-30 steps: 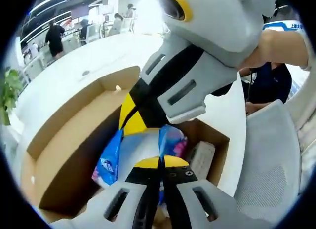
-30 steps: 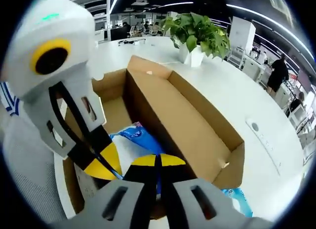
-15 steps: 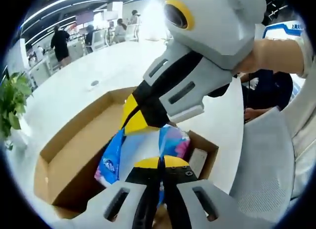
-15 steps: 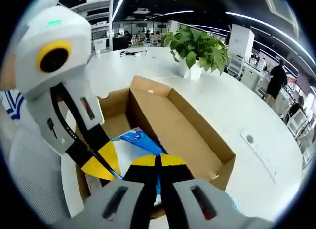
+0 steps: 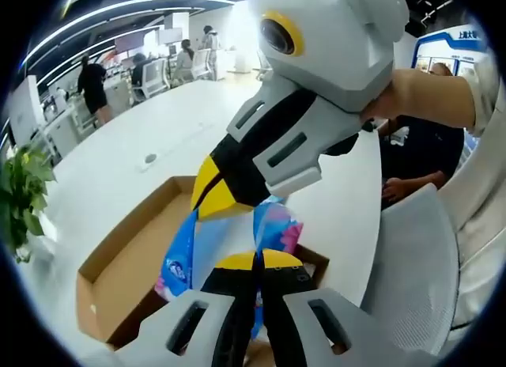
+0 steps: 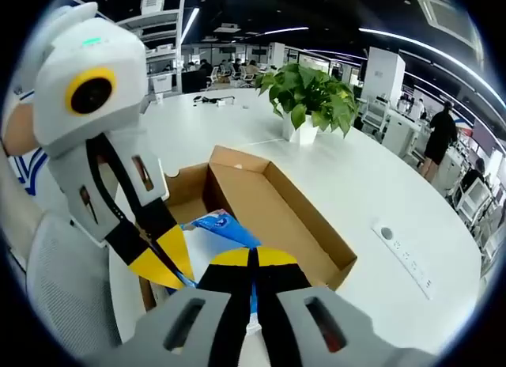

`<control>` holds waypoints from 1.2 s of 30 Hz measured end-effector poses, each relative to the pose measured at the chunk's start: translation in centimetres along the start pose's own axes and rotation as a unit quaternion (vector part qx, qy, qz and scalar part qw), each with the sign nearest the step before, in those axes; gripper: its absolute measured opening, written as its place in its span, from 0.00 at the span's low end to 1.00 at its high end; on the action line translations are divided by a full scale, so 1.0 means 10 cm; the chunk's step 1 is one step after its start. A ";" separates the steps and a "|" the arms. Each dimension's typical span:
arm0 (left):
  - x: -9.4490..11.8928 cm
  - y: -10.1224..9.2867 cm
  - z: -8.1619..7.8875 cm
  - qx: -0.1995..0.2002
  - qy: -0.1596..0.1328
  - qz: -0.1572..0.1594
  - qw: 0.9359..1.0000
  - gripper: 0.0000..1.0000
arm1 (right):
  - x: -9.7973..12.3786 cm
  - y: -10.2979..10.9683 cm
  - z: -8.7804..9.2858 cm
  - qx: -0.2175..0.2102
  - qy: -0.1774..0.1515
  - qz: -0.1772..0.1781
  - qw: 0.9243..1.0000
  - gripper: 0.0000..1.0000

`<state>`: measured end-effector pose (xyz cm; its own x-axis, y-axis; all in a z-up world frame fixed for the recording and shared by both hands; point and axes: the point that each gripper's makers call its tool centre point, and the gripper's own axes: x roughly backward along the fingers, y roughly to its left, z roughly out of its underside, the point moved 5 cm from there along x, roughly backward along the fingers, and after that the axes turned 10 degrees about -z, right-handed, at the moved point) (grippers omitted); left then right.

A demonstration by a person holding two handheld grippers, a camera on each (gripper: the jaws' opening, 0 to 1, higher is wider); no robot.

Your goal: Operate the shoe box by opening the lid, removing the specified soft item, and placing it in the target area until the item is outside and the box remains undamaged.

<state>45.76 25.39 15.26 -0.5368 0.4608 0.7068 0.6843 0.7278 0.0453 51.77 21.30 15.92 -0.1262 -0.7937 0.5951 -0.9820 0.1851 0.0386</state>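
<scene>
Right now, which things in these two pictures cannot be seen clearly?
- Blue and white soft plastic pack: its lower part is hidden by both closed grippers in both views.
- Brown cardboard shoe box: its floor is hidden by the pack and the right gripper.
- Pack's print: too small, left gripper view.

Blue, white and pink packet (image 5: 265, 228) between grey claws tipped yellow and black; brown cardboard box (image 6: 273, 217) beneath on a white table (image 6: 371, 185).

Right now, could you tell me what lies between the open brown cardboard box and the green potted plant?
In the right gripper view, bare white tabletop separates the cardboard box from the potted plant.
</scene>
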 end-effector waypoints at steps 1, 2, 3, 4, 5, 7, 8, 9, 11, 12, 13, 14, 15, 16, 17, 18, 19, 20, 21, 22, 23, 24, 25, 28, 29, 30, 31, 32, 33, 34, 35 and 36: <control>0.00 -0.03 -0.04 -0.003 -0.002 0.002 1.000 0.00 | 0.03 -0.01 0.00 0.000 0.000 0.001 1.000 0.00; -0.01 -0.04 -0.08 -0.005 -0.003 0.003 1.000 0.00 | 0.06 -0.02 0.01 -0.001 0.000 0.003 1.000 0.00; -0.02 -0.05 -0.09 -0.006 -0.004 0.004 1.000 0.00 | 0.10 -0.02 0.01 0.000 0.000 0.004 1.000 0.00; -0.02 -0.07 -0.13 -0.010 -0.007 0.006 1.000 0.00 | 0.14 -0.04 0.02 -0.001 -0.001 0.006 1.000 0.00; -0.03 -0.09 -0.16 -0.010 -0.008 0.008 1.000 0.00 | 0.17 -0.05 0.03 -0.001 -0.001 0.007 1.000 0.00; -0.05 -0.14 -0.23 -0.012 -0.013 0.013 1.000 0.00 | 0.25 -0.07 0.04 -0.003 -0.001 0.012 1.000 0.00; -0.06 -0.17 -0.26 -0.013 -0.015 0.016 1.000 0.00 | 0.30 -0.08 0.05 -0.003 -0.002 0.015 1.000 0.00; -0.07 -0.20 -0.30 -0.013 -0.017 0.020 1.000 0.00 | 0.33 -0.09 0.06 -0.004 -0.003 0.018 1.000 0.00; -0.08 -0.25 -0.36 -0.022 -0.018 0.024 0.999 0.00 | 0.40 -0.11 0.10 -0.007 -0.003 0.023 1.000 0.00; -0.10 -0.26 -0.38 -0.026 -0.018 0.025 0.999 0.00 | 0.42 -0.12 0.11 -0.008 -0.003 0.024 1.000 0.00; -0.12 -0.28 -0.40 -0.032 -0.018 0.028 0.999 0.00 | 0.46 -0.12 0.13 -0.009 -0.003 0.026 1.000 0.00; -0.14 -0.29 -0.42 -0.034 -0.018 0.029 0.999 0.00 | 0.48 -0.13 0.14 -0.010 -0.003 0.027 1.000 0.00; -0.15 -0.32 -0.45 -0.037 -0.019 0.032 0.999 0.00 | 0.52 -0.14 0.16 -0.010 -0.002 0.029 1.000 0.00; -0.17 -0.34 -0.46 -0.038 -0.020 0.034 0.999 0.00 | 0.54 -0.14 0.17 -0.010 -0.001 0.030 0.999 0.00; -0.19 -0.36 -0.49 -0.039 -0.021 0.037 0.998 0.00 | 0.58 -0.15 0.19 -0.011 0.000 0.032 0.999 0.00; -0.21 -0.38 -0.51 -0.040 -0.021 0.039 0.998 0.00 | 0.60 -0.15 0.21 -0.011 0.001 0.033 0.999 0.00; -0.23 -0.40 -0.52 -0.044 -0.022 0.041 0.998 0.00 | 0.63 -0.16 0.23 -0.011 0.001 0.035 0.999 0.00; -0.25 -0.42 -0.53 -0.046 -0.023 0.042 0.998 0.00 | 0.66 -0.19 0.26 -0.014 0.003 0.037 0.999 0.00; -0.28 -0.44 -0.55 -0.050 -0.023 0.045 0.997 0.00 | 0.68 -0.20 0.28 -0.016 0.003 0.038 0.999 0.00; -0.30 -0.46 -0.57 -0.052 -0.023 0.046 0.997 0.00 | 0.71 -0.22 0.31 -0.021 0.004 0.040 0.999 0.00; -0.32 -0.47 -0.59 -0.054 -0.023 0.047 0.997 0.00 | 0.72 -0.22 0.32 -0.021 0.004 0.040 0.999 0.00; -0.35 -0.49 -0.61 -0.056 -0.023 0.049 0.997 0.00 | 0.75 -0.23 0.35 -0.023 0.005 0.042 0.999 0.00; -0.36 -0.51 -0.62 -0.058 -0.024 0.052 0.997 0.00 | 0.77 -0.25 0.37 -0.025 0.007 0.043 0.999 0.00; -0.43 -0.57 -0.69 -0.064 -0.026 0.057 0.996 0.00 | 0.87 -0.29 0.44 -0.034 0.007 0.048 0.998 0.00; -0.45 -0.59 -0.70 -0.067 -0.026 0.058 0.996 0.00 | 0.89 -0.30 0.46 -0.035 0.007 0.049 0.998 0.00; -0.48 -0.62 -0.72 -0.070 -0.027 0.060 0.995 0.00 | 0.91 -0.31 0.48 -0.037 0.007 0.050 0.998 0.00; -0.49 -0.63 -0.74 -0.072 -0.027 0.062 0.995 0.00 | 0.94 -0.33 0.50 -0.040 0.008 0.050 0.998 0.00; -0.52 -0.66 -0.76 -0.074 -0.029 0.063 0.995 0.00 | 0.97 -0.34 0.53 -0.044 0.008 0.051 0.998 0.00; -0.53 -0.67 -0.77 -0.074 -0.029 0.064 0.995 0.00 | 0.99 -0.36 0.55 -0.047 0.008 0.053 0.997 0.00; -0.55 -0.69 -0.79 -0.077 -0.030 0.067 0.994 0.00 | 1.01 -0.37 0.56 -0.050 0.007 0.054 0.997 0.00; -0.57 -0.71 -0.80 -0.078 -0.030 0.068 0.994 0.00 | 1.04 -0.38 0.59 -0.053 0.008 0.055 0.997 0.00; -0.59 -0.73 -0.83 -0.081 -0.031 0.070 0.994 0.00 | 1.06 -0.39 0.61 -0.054 0.008 0.056 0.997 0.00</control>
<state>48.02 13.17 16.57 -0.4571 0.5852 0.6697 0.8220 0.5655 0.0669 53.43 8.64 17.23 -0.2315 -0.7550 0.6135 -0.9408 0.3343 0.0564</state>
